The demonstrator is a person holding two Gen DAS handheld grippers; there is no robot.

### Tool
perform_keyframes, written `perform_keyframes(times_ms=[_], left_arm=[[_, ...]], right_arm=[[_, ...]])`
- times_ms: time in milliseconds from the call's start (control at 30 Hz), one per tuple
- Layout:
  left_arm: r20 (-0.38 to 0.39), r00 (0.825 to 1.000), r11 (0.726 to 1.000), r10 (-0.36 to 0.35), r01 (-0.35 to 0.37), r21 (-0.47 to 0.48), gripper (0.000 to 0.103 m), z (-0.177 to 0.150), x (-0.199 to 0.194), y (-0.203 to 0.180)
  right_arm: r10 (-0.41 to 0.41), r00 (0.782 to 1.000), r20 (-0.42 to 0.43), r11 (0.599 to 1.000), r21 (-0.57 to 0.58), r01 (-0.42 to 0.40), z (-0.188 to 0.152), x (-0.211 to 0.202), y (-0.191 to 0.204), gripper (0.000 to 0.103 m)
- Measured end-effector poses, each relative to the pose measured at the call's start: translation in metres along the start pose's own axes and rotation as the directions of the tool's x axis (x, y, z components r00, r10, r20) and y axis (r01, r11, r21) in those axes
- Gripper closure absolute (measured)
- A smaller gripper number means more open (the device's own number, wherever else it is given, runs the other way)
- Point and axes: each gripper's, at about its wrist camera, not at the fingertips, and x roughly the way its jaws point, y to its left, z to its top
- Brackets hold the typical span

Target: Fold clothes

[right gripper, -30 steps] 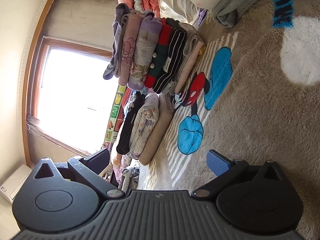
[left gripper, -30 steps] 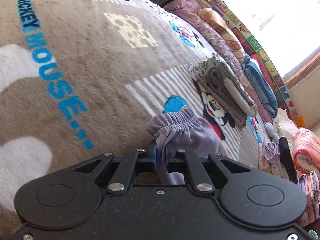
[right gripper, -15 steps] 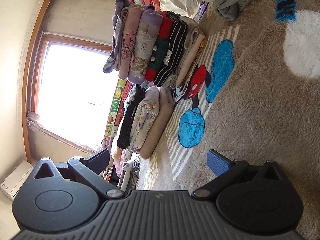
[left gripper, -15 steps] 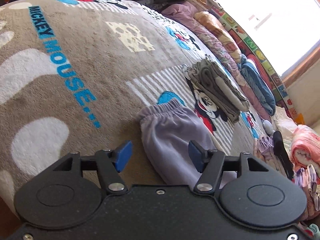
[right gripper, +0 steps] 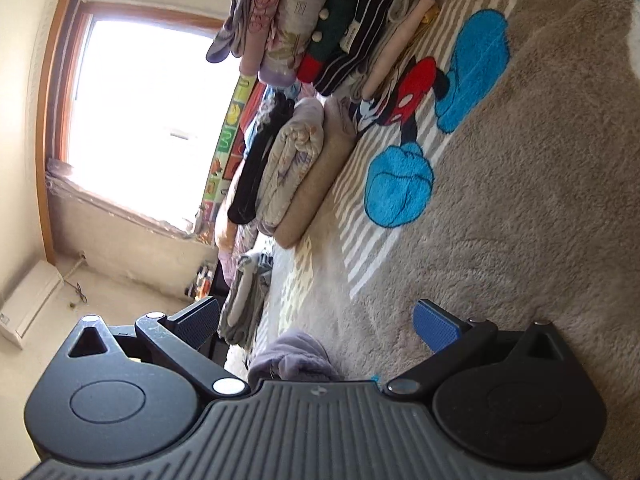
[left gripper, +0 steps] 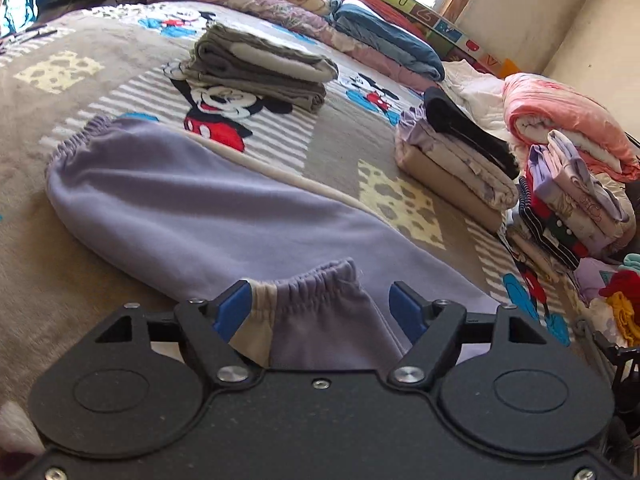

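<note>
The lavender pants [left gripper: 208, 208] lie flat on the Mickey Mouse blanket [left gripper: 68, 264] in front of you, one leg stretched away to the far left with its gathered cuff [left gripper: 76, 140] at the end. A second gathered cuff [left gripper: 316, 280] is bunched up at the near edge, right between the fingers of your left tool [left gripper: 322, 304]. That tool is spread wide; its blue pads [left gripper: 236, 308] stand on either side of the cuff, the left pad just beside or touching the fabric, the right one apart from it, so nothing is pinched.

Your right tool [right gripper: 320, 322] is also wide open and holds nothing. A small bunch of the lavender fabric [right gripper: 294, 354] shows just past its body, between the finger bases, but the pads do not touch it.

Beyond the pants in the left view, a grey folded stack [left gripper: 260, 68] sits on the far part of the blanket. To the right, a beige and floral folded pile [left gripper: 452, 164] carries a black garment [left gripper: 464, 128], and nearer right stands a taller stack of folded clothes [left gripper: 572, 216]. A pink rolled quilt [left gripper: 568, 120] lies behind them by the wall. In the right view the window [right gripper: 148, 112] glares bright at the left.
</note>
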Motion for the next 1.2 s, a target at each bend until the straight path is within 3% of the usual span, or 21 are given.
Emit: perform_keyframes(times_ms=[167,300,433,567,600,733,767,867,967,1033,1200], left_arm=[[0.019,0.999,0.999,0.033,-0.033,0.027,0.028,0.033,-0.016,0.015],[0.034,0.994,0.985,0.105,-0.109,0.135,0.028,0.082,-0.021,0.040],[-0.015,0.979,0.954,0.204,-0.195,0.226,0.028,0.119,0.000,0.076],[-0.081,0.969,0.939,0.233,-0.203,0.279,0.028,0.140,0.023,0.107],[-0.093,0.970,0.938,0.226,-0.191,0.291,0.028,0.145,0.028,0.114],[-0.136,0.973,0.932,0.187,-0.132,0.337,0.029,0.157,0.045,0.123],[-0.149,0.973,0.927,0.178,-0.114,0.357,0.029,0.159,0.050,0.122],[-0.179,0.964,0.891,0.198,-0.101,0.443,0.031,0.155,0.070,0.115],[-0.167,0.956,0.840,0.242,-0.119,0.530,0.046,0.149,0.086,0.109],[-0.154,0.956,0.814,0.249,-0.120,0.568,0.092,0.144,0.089,0.106],[-0.078,0.972,0.782,0.221,-0.129,0.610,0.099,0.135,0.067,0.095]], right_arm=[[-0.048,0.993,-0.104,0.995,-0.089,0.038,0.004,0.026,0.016,0.001],[-0.086,0.983,-0.164,0.984,-0.169,0.057,0.005,0.055,0.028,0.001],[-0.093,0.965,-0.246,0.970,-0.239,0.032,0.004,0.088,0.042,0.001],[-0.117,0.936,-0.332,0.948,-0.319,0.005,-0.003,0.122,0.054,0.004],[-0.120,0.926,-0.359,0.942,-0.335,-0.008,-0.006,0.129,0.056,0.007],[-0.149,0.892,-0.427,0.914,-0.403,-0.040,-0.019,0.151,0.062,0.036],[-0.153,0.889,-0.431,0.906,-0.420,-0.048,-0.021,0.152,0.063,0.047],[-0.168,0.897,-0.409,0.886,-0.461,-0.045,-0.026,0.150,0.064,0.067],[-0.169,0.916,-0.364,0.860,-0.508,-0.043,-0.029,0.142,0.067,0.076],[-0.158,0.931,-0.330,0.846,-0.531,-0.044,-0.030,0.136,0.072,0.078],[-0.121,0.951,-0.286,0.801,-0.594,-0.077,-0.035,0.121,0.092,0.085]])
